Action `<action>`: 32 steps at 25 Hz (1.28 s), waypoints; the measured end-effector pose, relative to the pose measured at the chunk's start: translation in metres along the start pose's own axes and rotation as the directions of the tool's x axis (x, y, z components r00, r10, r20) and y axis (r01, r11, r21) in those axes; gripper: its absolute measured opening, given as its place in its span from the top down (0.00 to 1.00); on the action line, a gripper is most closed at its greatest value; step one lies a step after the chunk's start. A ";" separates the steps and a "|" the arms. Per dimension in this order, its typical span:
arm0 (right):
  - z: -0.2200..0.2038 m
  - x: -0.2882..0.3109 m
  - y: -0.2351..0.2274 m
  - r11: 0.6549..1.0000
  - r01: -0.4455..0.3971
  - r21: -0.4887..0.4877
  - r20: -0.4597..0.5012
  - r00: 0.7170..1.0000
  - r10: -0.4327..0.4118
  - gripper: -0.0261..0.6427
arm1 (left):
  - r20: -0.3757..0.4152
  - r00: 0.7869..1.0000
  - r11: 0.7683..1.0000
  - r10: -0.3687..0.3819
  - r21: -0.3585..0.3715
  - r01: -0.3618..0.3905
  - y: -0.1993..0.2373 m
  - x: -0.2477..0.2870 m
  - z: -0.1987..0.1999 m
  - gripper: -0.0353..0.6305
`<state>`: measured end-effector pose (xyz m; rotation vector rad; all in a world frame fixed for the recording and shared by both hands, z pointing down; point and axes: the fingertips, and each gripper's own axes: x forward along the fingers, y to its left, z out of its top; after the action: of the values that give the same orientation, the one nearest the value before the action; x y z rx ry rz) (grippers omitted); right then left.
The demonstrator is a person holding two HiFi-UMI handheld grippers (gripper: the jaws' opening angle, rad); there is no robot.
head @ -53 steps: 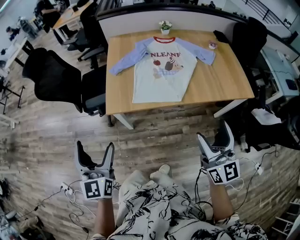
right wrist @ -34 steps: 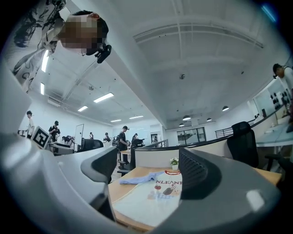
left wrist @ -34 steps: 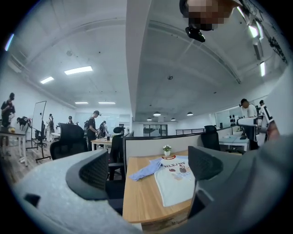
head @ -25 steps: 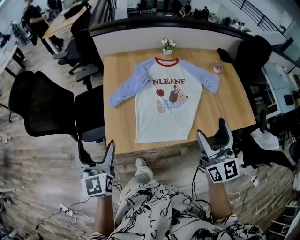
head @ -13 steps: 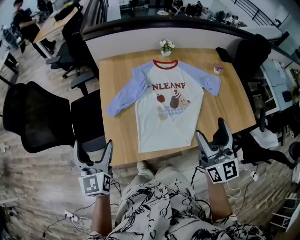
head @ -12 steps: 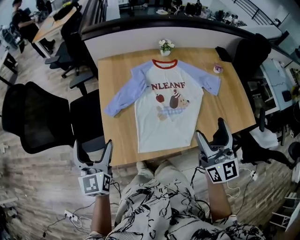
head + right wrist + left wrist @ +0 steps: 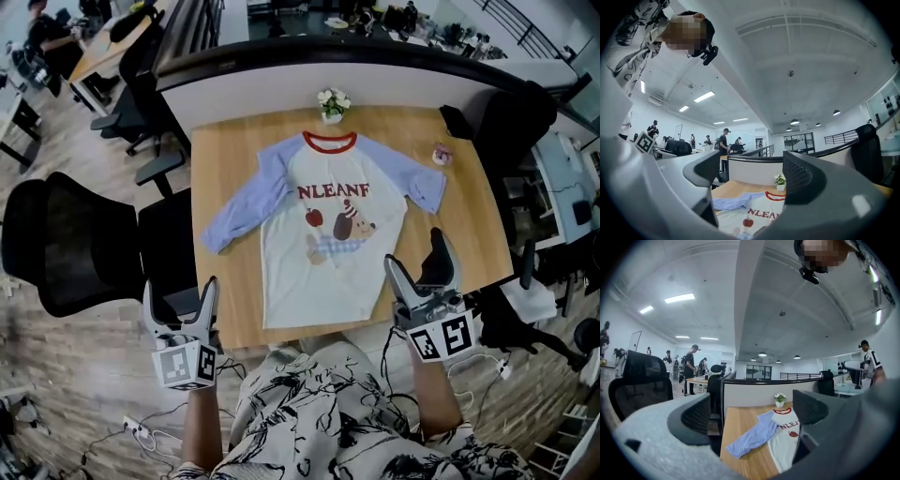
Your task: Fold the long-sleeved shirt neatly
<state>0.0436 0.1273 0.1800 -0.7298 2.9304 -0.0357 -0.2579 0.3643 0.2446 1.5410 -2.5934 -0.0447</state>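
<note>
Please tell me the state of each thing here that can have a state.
Long-sleeved shirt: spread flat on the table, print up, unfolded.
Left tongs: open, empty.
Right tongs: open, empty.
Potted plant: upright, beyond the collar.

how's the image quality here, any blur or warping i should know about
Head view: even office light, shirt sharp, table edges bowed by the wide lens, floor at lower left blurred. Left gripper view: strong fisheye with dark corners, its own jaws close and soft, ceiling lamp bright. Right gripper view: same fisheye, jaws soft, the shirt's print readable between them.
</note>
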 end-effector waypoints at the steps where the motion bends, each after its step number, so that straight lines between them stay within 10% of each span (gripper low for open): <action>1: 0.001 0.007 -0.006 1.000 -0.011 -0.001 0.002 1.000 0.011 0.35 | -0.002 1.000 1.000 0.004 0.004 -0.004 -0.003 0.008 0.001 0.15; 16: -0.102 0.102 0.015 0.945 -0.315 0.088 -0.209 0.922 0.327 0.34 | -0.096 0.994 0.992 0.054 0.119 -0.042 0.028 0.073 -0.017 0.23; 32: -0.287 0.199 0.221 0.790 -0.582 0.195 -0.515 0.625 0.587 0.39 | -0.425 0.885 0.976 -0.192 0.015 0.219 0.115 0.149 -0.183 0.32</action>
<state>-0.2695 0.2271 0.4308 0.3684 3.5550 -0.2382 -0.4061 0.2955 0.4502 1.6270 -2.1080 0.3191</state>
